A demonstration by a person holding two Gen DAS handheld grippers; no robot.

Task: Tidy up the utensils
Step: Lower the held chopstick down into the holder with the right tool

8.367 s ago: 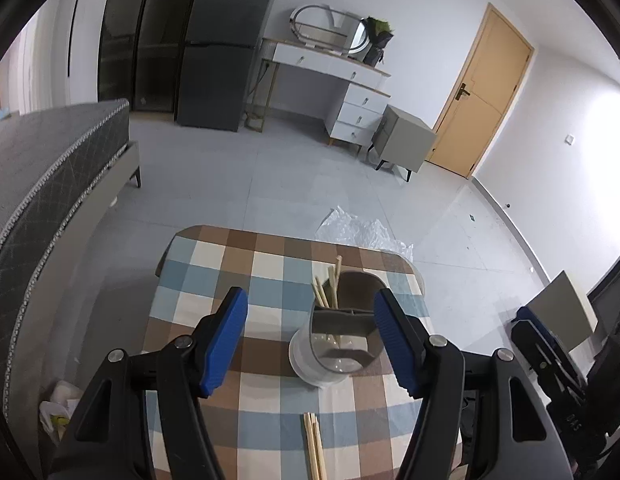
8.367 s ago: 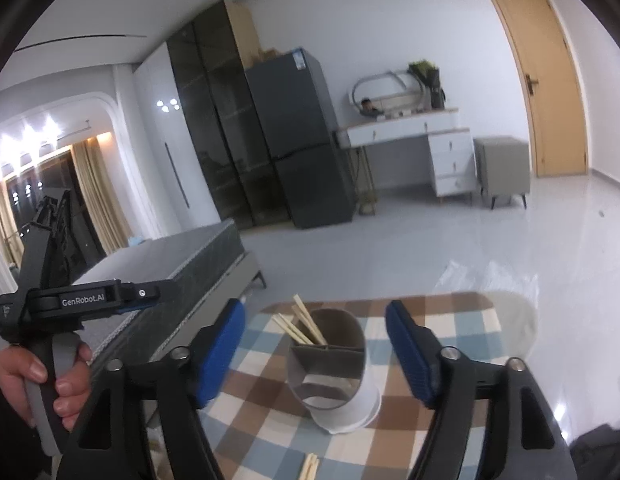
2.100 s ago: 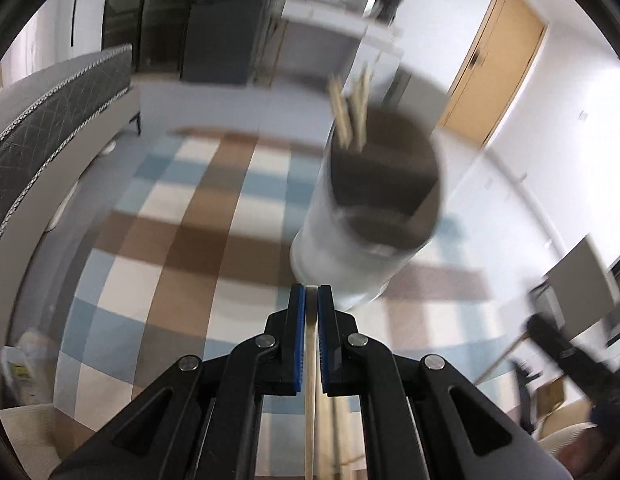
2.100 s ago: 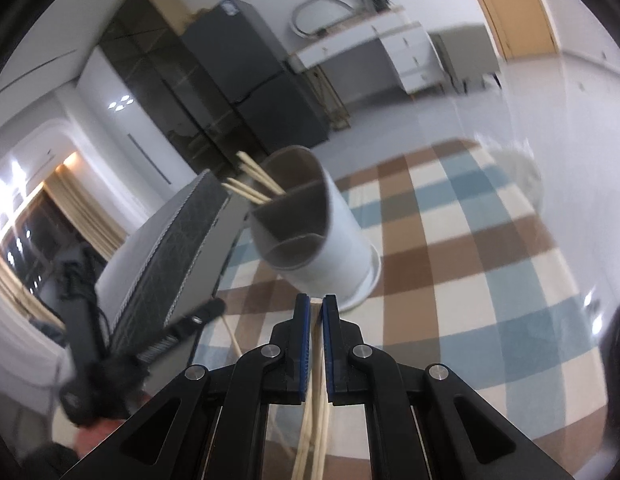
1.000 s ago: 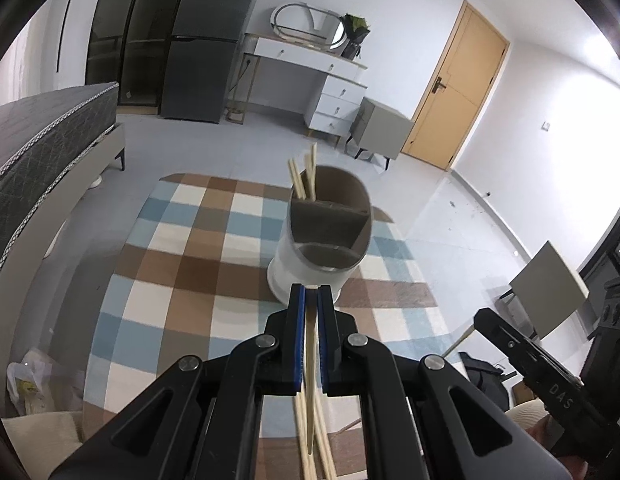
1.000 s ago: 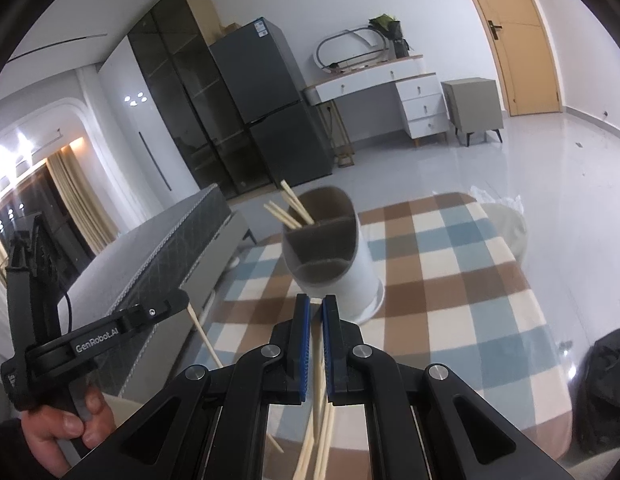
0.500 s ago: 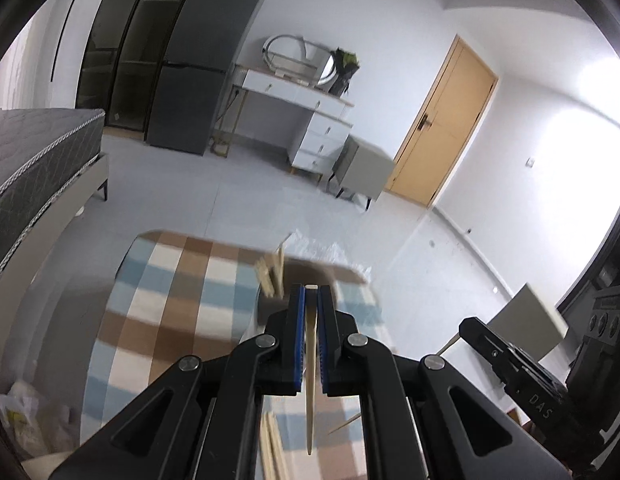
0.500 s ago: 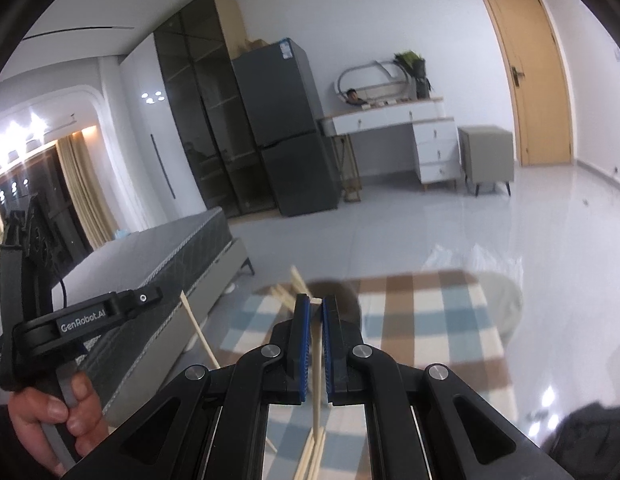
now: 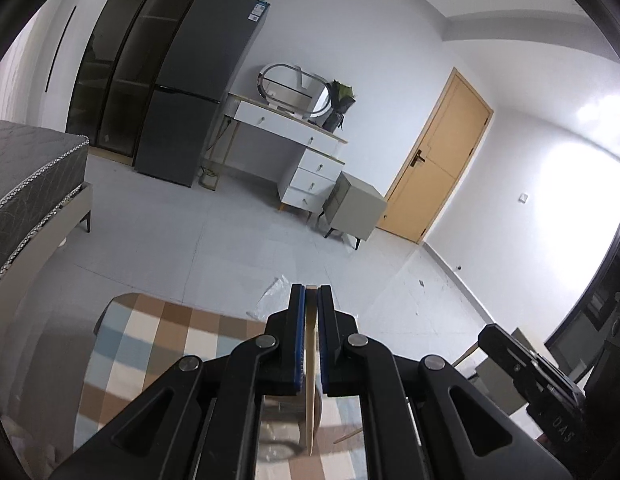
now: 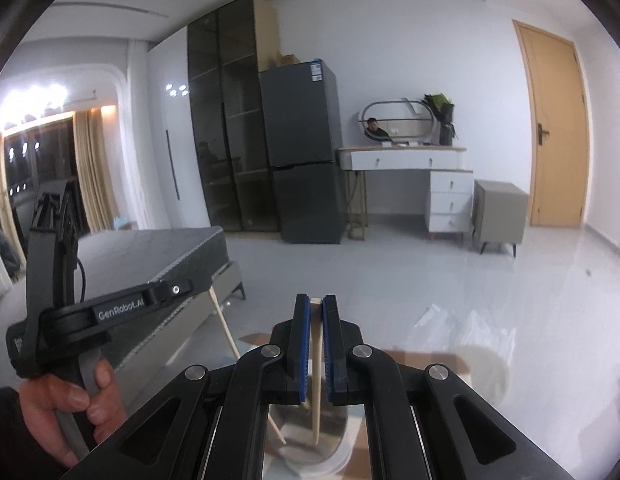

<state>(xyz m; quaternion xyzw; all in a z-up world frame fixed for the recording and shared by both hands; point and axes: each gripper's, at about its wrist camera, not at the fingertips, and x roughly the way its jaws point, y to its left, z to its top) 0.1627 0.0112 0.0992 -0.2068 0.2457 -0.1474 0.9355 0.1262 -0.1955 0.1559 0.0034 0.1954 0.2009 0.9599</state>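
Two chopsticks, one pinched in each of my grippers: right gripper (image 10: 316, 312) hangs its chopstick (image 10: 316, 392) upright directly over the holder (image 10: 310, 440); left gripper (image 9: 308, 304) likewise.

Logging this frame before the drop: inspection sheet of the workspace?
Surface: checked tablecloth, mostly hidden by the claws.
Job's things: one chopstick in the left claw, one chopstick in the right claw, tips down above the utensil holder.
Clutter: clear plastic sheet on the floor.
Grippers: left claw and right claw each shut on its chopstick.
Cables: thin black lead on the left handle.
Surroundings: bed, fridge, dresser, door.
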